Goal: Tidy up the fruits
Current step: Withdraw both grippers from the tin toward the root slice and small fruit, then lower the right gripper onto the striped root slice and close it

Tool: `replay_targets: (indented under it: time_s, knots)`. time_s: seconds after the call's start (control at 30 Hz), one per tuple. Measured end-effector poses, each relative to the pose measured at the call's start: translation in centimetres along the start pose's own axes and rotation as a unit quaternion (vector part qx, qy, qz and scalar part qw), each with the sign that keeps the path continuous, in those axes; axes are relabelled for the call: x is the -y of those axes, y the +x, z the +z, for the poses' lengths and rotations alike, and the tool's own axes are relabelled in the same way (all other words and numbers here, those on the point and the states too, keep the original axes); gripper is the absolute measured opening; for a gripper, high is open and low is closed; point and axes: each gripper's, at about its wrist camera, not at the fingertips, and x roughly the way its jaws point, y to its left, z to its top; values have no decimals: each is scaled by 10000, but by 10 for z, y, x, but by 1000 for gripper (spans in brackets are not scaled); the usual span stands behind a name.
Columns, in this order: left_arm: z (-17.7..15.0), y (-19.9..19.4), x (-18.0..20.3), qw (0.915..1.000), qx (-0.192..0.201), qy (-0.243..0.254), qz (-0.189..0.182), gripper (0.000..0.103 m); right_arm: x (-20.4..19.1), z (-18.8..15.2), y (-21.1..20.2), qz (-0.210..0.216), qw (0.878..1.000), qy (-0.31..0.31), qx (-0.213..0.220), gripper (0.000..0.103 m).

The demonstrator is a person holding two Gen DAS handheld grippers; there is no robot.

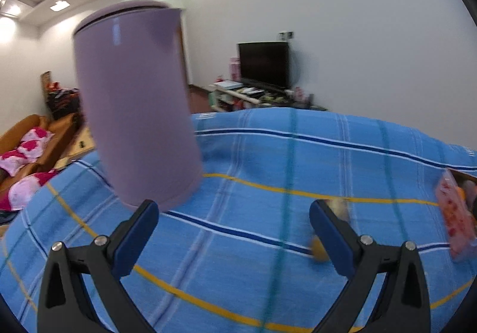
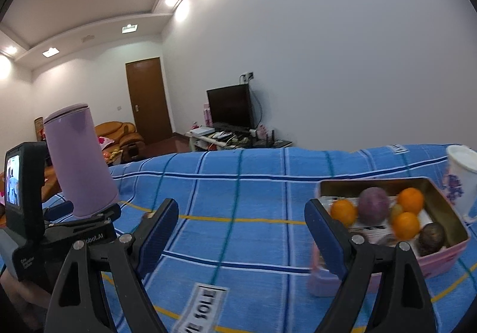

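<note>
A pink box (image 2: 441, 258) stands on the blue plaid cloth (image 2: 238, 243) at the right. It holds oranges (image 2: 405, 225), a round purple fruit (image 2: 374, 205) and a dark fruit (image 2: 431, 238). My right gripper (image 2: 241, 210) is open and empty, its right finger in front of the box's near corner. My left gripper (image 1: 234, 213) is also open with nothing between its fingers. A blurred yellow fruit (image 1: 317, 249) lies on the cloth just behind its right finger. The pink box (image 1: 456, 213) shows at that view's right edge.
A tall purple canister (image 1: 134, 109) stands on the cloth beyond my left gripper's left finger, and is seen as the purple canister (image 2: 80, 160) from the right. A white mug (image 2: 462, 178) stands behind the box. A paper label (image 2: 205, 303) lies near the front edge.
</note>
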Motion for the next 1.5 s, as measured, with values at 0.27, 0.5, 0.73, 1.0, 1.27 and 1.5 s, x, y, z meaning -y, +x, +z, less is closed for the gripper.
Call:
replay_targets:
  time_s: [0.27, 0.5, 0.73, 1.0, 1.27, 1.5]
  knots:
    - [4, 14, -32, 9984, -190, -294, 448, 103, -30, 2, 44, 376, 9974, -3, -622, 87]
    - [2, 17, -30, 9978, -197, -115, 616, 103, -60, -1, 92, 811, 9872, -41, -1369, 87]
    - [1, 26, -34, 9959, -346, -50, 836, 103, -76, -3, 120, 972, 9805, 28, -1710, 87]
    - [1, 32, -42, 9938, -402, -133, 1032, 103, -99, -2, 148, 1043, 9733, -105, -2045, 84]
    - [0, 39, -49, 9927, -503, -243, 1064, 103, -110, -7, 166, 1061, 9672, -176, -2301, 79]
    - [-2, 44, -52, 9917, -586, -253, 1114, 103, -115, -8, 169, 1010, 9643, -234, -2438, 75]
